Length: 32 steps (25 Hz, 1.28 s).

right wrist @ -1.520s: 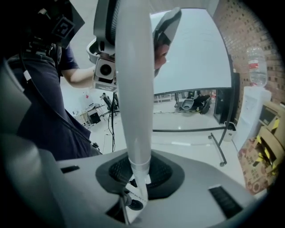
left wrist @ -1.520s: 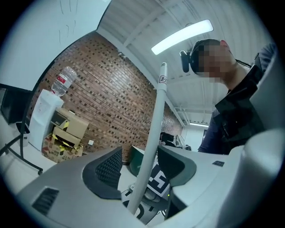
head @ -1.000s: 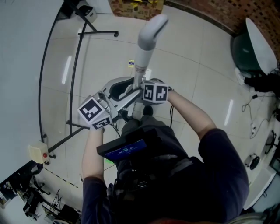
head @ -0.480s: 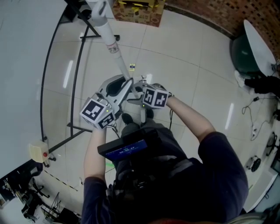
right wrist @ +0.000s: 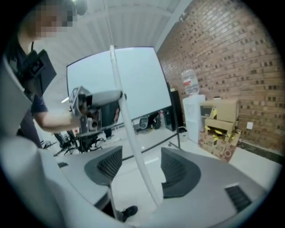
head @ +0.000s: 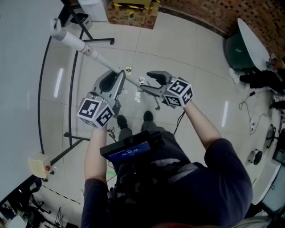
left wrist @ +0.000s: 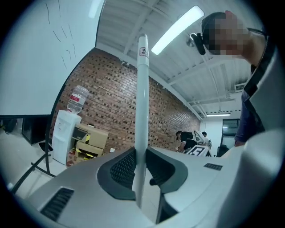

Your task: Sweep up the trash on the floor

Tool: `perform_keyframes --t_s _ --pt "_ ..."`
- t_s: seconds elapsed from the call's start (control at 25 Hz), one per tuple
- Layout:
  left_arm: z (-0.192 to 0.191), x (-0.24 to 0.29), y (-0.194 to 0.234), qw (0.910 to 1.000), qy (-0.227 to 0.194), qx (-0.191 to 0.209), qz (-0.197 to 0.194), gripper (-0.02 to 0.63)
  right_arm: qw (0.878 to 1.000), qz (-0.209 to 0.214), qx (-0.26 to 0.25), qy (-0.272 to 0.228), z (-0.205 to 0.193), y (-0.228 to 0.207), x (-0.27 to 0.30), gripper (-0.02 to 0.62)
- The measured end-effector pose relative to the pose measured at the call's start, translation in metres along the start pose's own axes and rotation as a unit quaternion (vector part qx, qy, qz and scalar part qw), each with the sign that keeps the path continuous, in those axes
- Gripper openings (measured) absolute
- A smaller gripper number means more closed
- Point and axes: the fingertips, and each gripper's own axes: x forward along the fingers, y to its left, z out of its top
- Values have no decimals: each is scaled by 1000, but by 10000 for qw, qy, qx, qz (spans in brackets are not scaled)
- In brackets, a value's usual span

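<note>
A long white broom handle point(head: 84, 48) slants from the upper left of the head view down to my two grippers. My left gripper point(head: 116, 76) is shut on it; in the left gripper view the handle point(left wrist: 142, 102) rises straight out from between the closed jaws point(left wrist: 141, 162). My right gripper point(head: 153, 78) has just been opening and its jaws stand wide. In the right gripper view the handle point(right wrist: 132, 138) passes between the pads point(right wrist: 180, 171) without touching them. The broom's head is hidden. A small yellow scrap point(head: 128, 70) lies on the floor beyond the grippers.
A whiteboard on a black stand point(head: 72, 93) lines the left side. Cardboard boxes point(head: 133, 10) and a water dispenser point(left wrist: 62, 133) stand by the brick wall. A green bin with a white lid point(head: 242, 46) and cables point(head: 254, 129) are at the right. People point(left wrist: 189, 140) work in the distance.
The handle's top has swung from straight ahead over to the left. The right gripper has let go of it, opened wide and moved right. The left gripper has shifted left with the handle.
</note>
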Motion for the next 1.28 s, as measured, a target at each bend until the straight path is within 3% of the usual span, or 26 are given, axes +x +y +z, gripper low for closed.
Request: perform_keyframes --t_s 0.2,0.32,0.4,0.48,0.56,0.6,0.68,0.92,1.04,1.2,1.28 --pt "-10 7 12 9980 368 491 -135 75 9836 -556 413 -1663 149 36 -11 312" --pt "-16 10 21 9932 623 972 -142 75 9791 -1077 -245 -1708 201 61 22 362" --pt "-20 8 27 9899 761 1187 -150 74 9743 -1366 -622 -1680 217 74 43 350" --pt "-25 -1 38 9876 825 1325 -146 74 9676 -1664 -727 -1754 225 77 57 286" --pt "-30 -15 53 9868 837 1383 -125 73 9633 -1868 -692 -1799 226 74 68 109" --pt "-32 -21 60 9865 844 1398 -110 73 9636 -1861 -669 -1801 226 74 73 77" --pt "-32 -26 67 9863 876 1395 -57 72 9668 -1722 -613 -1784 228 75 81 77" --pt "-36 -27 76 9877 963 1229 56 71 9722 -1564 -504 -1667 230 75 98 77" --pt "-40 -35 90 9899 957 962 415 82 9743 -1556 -413 -1575 229 68 110 77" --pt "-60 -85 120 9877 1003 354 1151 149 9747 -1598 -450 -1494 233 59 118 77" --pt "-67 -104 113 9895 913 -335 1067 149 9761 -1570 -524 -1409 234 60 121 77"
